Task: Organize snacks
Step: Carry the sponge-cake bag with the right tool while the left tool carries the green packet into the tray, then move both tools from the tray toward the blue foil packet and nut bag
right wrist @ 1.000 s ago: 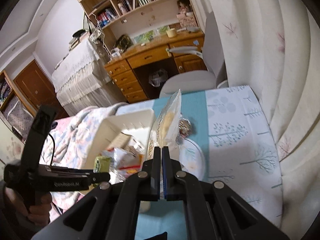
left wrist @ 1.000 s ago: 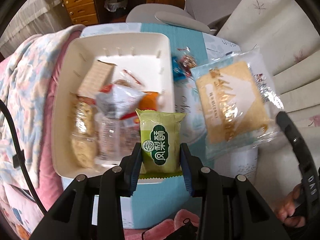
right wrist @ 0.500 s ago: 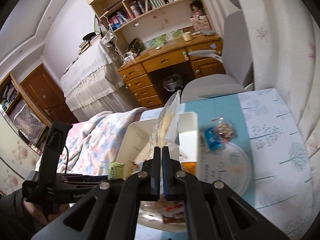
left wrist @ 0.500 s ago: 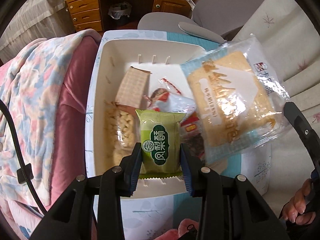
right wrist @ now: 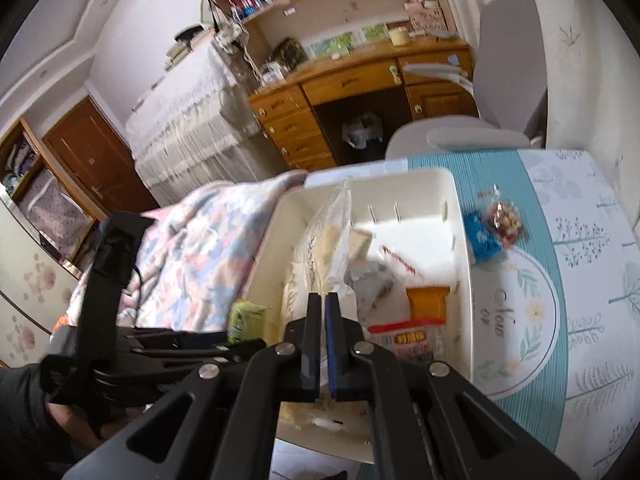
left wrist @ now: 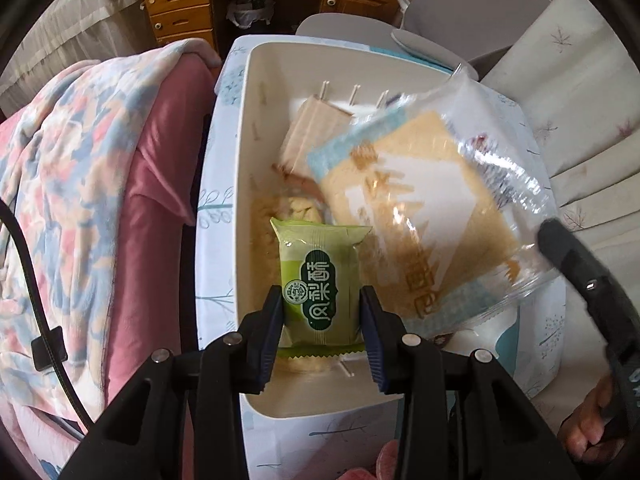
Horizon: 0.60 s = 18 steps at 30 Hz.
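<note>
Bedroom, wooden desk [right wrist: 360, 92] behind; patterned table [right wrist: 580, 240] with a cream bin [left wrist: 244, 184] on it, part filled with snacks. Both tools are over the bin. Right tool [right wrist: 324, 344] is clenched on the edge of a clear cracker packet [left wrist: 416, 216], which hangs flat-face across the bin's middle and right. Left tool [left wrist: 322, 316] grasps a green pastry packet [left wrist: 320, 284] by its sides, long axis pointing away, over the bin's near-left part. Judgement: drop comes next; bin lies straight below both, green packet nearer a free spot.
</note>
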{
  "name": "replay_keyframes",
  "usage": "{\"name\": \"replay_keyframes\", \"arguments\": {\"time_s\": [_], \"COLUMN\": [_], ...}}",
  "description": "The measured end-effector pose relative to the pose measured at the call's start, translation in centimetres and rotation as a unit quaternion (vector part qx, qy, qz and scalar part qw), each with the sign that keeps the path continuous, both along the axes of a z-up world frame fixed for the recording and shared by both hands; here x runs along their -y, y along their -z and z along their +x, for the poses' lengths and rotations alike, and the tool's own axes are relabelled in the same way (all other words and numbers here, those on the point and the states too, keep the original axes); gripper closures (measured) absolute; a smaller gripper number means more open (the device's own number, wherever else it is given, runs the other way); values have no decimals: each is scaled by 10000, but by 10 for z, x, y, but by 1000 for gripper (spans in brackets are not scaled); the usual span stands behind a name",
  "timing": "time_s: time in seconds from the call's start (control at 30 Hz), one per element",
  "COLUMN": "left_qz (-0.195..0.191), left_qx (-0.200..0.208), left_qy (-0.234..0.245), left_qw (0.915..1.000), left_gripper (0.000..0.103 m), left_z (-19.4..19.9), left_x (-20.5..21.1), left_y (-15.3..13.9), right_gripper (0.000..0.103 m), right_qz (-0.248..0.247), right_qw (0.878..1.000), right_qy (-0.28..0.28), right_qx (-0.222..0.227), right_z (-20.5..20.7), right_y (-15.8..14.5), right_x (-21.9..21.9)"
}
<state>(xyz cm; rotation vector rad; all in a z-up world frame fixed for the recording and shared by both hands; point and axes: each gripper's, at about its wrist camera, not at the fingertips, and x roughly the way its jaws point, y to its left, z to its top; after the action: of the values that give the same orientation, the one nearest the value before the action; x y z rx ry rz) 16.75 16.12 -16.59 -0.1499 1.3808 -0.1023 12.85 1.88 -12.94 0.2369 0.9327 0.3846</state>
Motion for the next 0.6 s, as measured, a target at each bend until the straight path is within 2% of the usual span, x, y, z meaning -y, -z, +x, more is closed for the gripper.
{"name": "replay_keyframes", "arguments": {"time_s": [0.07, 0.13, 0.17, 0.23, 0.33, 0.5, 0.6], "left_qz": [-6, -36, -36, -28, 23, -17, -12], "left_qx": [-23, 24, 69, 153, 160, 104, 81], "left_qy": [-21, -35, -34, 1, 70, 173, 452], "left_qw": [10000, 10000, 10000, 9999, 9998, 9998, 9989], "left_gripper": [63, 48, 45, 39, 37, 31, 24], "left_z": [0, 0, 0, -1, -2, -2, 3], "left_x": [-2, -5, -5, -4, 0, 8, 19], "left_y": [1, -1, -3, -6, -9, -17, -26], "right_gripper": [98, 97, 97, 88, 76, 68, 60], "right_qz": [-176, -300, -336, -398, -476, -561, -652], "right_qw": [9997, 9990, 9988, 9985, 9980, 9974, 9969], "right_qy": [57, 110, 145, 185, 240, 285, 282], "right_qx": [-143, -318, -331, -334, -336, -350, -336], "right_z": [2, 2, 0, -2, -4, -5, -3], "right_y": [8, 15, 17, 18, 17, 13, 10], "right_x": [-2, -1, 0, 4, 10, 24, 36]}}
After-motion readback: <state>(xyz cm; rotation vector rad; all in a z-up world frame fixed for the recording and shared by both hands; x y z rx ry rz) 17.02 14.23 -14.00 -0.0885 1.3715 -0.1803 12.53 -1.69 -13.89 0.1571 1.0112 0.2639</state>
